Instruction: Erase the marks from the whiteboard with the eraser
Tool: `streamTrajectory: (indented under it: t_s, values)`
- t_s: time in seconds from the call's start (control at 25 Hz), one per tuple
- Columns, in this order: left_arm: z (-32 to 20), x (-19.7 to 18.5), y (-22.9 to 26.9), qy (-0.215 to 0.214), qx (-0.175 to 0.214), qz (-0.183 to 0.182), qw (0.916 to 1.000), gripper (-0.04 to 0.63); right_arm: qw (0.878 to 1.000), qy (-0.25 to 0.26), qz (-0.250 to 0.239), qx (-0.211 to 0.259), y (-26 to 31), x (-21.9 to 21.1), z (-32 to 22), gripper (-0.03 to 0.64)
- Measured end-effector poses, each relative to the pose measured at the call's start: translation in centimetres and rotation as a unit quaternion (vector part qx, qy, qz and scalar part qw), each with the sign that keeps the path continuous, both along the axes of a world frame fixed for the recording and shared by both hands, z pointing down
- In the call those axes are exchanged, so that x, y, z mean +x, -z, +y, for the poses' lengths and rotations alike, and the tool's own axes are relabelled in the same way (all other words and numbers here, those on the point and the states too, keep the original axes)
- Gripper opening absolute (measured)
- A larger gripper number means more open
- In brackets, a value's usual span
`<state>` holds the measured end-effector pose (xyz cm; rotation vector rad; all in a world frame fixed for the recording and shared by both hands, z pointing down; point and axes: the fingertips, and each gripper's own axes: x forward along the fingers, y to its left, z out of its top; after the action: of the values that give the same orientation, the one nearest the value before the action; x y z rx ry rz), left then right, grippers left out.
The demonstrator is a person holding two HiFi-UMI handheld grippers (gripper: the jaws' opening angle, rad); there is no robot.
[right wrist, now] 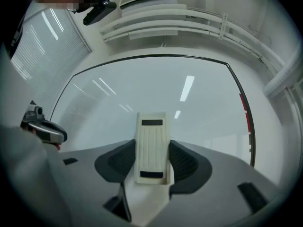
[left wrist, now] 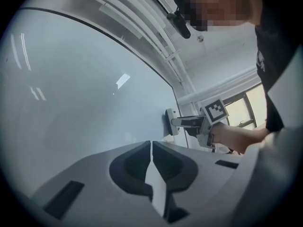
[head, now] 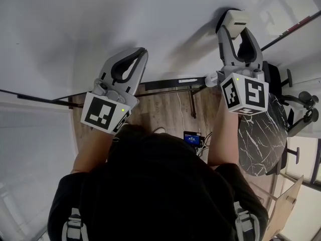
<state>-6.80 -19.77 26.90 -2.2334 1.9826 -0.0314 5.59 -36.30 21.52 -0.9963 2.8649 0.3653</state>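
The whiteboard [head: 100, 24] fills the top of the head view, and I see no marks on its white face. My right gripper [head: 234, 29] is shut on the cream ribbed eraser [right wrist: 151, 145]. In the head view the eraser [head: 235, 18] sits against the board at the upper right. My left gripper [head: 144, 51] is held near the board to the left, shut with nothing between its fingers. In the left gripper view its jaws [left wrist: 151, 145] meet, with the whiteboard [left wrist: 71, 93] beyond. A thin red streak [right wrist: 245, 112] runs beside the board's right frame.
A white marker [head: 186, 79] lies on the ledge under the board. A dark marbled chair [head: 261, 134] stands at the right over a wooden floor [head: 160, 107]. A small device with a blue screen [head: 191, 137] sits on the floor. Window blinds [right wrist: 42, 41] hang to the left.
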Motion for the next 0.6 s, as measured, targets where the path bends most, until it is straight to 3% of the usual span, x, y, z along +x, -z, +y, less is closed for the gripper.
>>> streamTrajectory:
  t_s: [0.2, 0.4, 0.6]
  values:
    - [0.8, 0.7, -0.9, -0.014, 0.006, 0.000, 0.9999, 0.015, 0.996, 0.087, -0.019, -0.010, -1.3, -1.2, 4.0, 0.224]
    - [2.7, 0.6, -3.6, -0.020, 0.004, 0.002, 0.9998, 0.015, 0.981, 0.185, -0.025, -0.046, -5.9, -2.5, 8.7, 0.225]
    - [1.5, 1.1, -3.0, -0.022, -0.018, 0.002, 0.9996, 0.015, 0.972, 0.224, -0.011, -0.067, -7.6, -2.6, 9.0, 0.225]
